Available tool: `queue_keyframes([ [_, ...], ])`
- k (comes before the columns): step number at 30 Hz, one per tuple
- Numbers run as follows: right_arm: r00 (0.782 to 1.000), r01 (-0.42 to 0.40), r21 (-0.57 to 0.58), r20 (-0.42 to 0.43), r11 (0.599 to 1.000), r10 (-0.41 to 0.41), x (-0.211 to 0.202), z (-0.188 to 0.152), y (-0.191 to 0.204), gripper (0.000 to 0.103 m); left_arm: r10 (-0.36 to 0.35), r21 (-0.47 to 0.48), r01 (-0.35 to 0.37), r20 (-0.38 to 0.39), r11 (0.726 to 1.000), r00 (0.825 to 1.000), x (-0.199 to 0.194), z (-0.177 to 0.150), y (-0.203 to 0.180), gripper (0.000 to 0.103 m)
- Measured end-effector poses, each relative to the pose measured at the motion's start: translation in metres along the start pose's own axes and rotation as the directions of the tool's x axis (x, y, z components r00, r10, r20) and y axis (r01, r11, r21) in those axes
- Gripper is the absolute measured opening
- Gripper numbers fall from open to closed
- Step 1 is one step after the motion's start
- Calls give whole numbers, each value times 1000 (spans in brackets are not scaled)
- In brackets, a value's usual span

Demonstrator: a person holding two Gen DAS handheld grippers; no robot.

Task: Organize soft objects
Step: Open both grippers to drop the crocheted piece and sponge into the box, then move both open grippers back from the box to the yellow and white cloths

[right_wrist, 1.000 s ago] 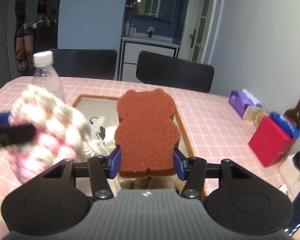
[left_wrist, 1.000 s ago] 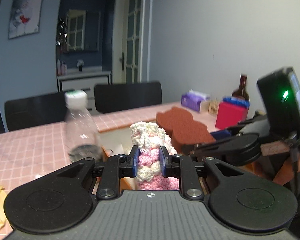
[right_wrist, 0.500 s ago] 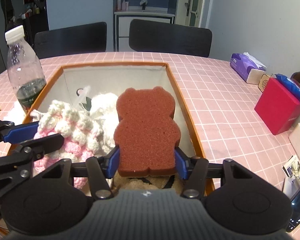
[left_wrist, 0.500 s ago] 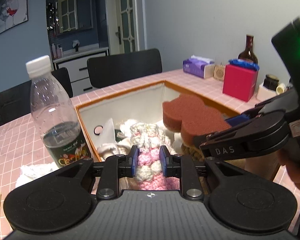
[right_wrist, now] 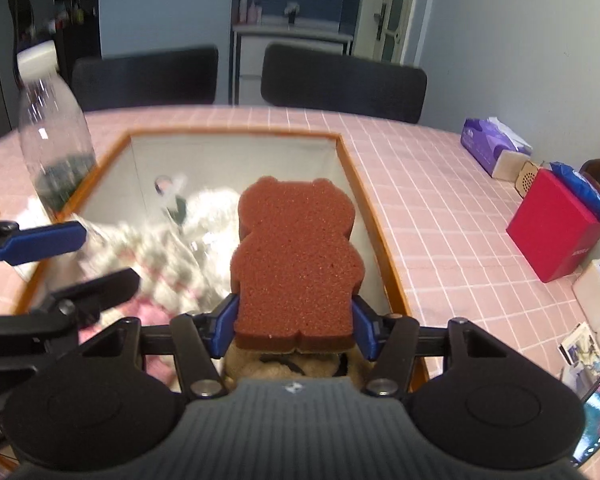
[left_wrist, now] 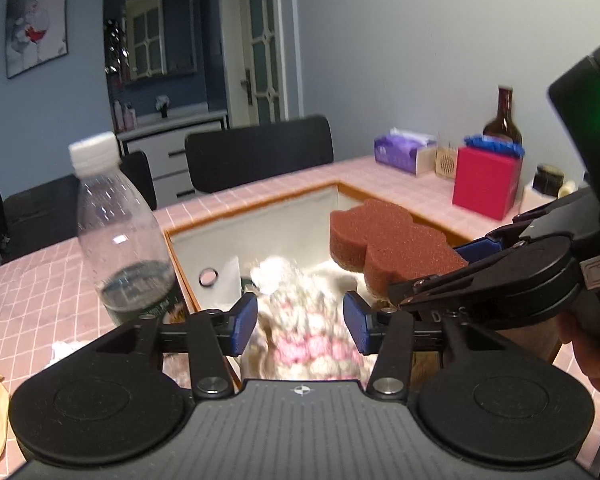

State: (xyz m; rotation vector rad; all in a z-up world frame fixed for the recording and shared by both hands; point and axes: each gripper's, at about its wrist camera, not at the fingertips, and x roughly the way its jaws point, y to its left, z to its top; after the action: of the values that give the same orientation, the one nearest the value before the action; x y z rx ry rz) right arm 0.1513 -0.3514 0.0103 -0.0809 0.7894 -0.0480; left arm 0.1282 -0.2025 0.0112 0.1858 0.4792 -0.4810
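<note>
While the left tongs point(left_wrist: 300, 320) have just been opening, their blue pads stand clear on both sides of the pink-and-white crocheted yarn piece point(left_wrist: 304, 328), which is blurred and lies between and just beyond them, low in the near end of the orange-rimmed fabric box point(right_wrist: 364, 200); nothing presses on it. To their right, the right tongs point(right_wrist: 294, 326) grip one flat reddish-brown bear-shaped sponge point(right_wrist: 296, 264) by its lower edges, head end pointing away, long axis running along the tongs. It hangs over the near right part of the box, so the coming release looks to depend on the sponge dropping straight down, inside the right rim. The right hand is plainly the nearer one for that. Below lie white soft things and a tan plush piece, too jumbled to count. On the pink tiled counter point(right_wrist: 440, 208) stand one clear plastic bottle point(left_wrist: 116, 232) left of the box and one red box point(right_wrist: 556, 228) to the right.
</note>
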Motion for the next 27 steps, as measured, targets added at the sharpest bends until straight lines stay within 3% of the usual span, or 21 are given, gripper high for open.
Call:
queue_keyframes([
  [5,994,-76,25,76,997,74,-22,5,-3,58,50,-18,-49,46,999,998,-13,5,3,57],
  [10,986,-166,76,-19,983,168,-12,3,-3,60,71,-7,-71,69,997,995,-21,5,1,57],
  [15,984,-150,-12,-99,989,148,-2,-2,15,72,57,-16,-56,78,998,995,-28,5,2,57],
  [18,980,-168,-18,-115,986,165,-4,-4,19,73,52,-33,-50,75,998,996,-31,5,5,57],
  [27,985,-165,16,-42,986,166,-32,1,9,87,55,-140,-37,132,989,990,-67,-1,33,57],
])
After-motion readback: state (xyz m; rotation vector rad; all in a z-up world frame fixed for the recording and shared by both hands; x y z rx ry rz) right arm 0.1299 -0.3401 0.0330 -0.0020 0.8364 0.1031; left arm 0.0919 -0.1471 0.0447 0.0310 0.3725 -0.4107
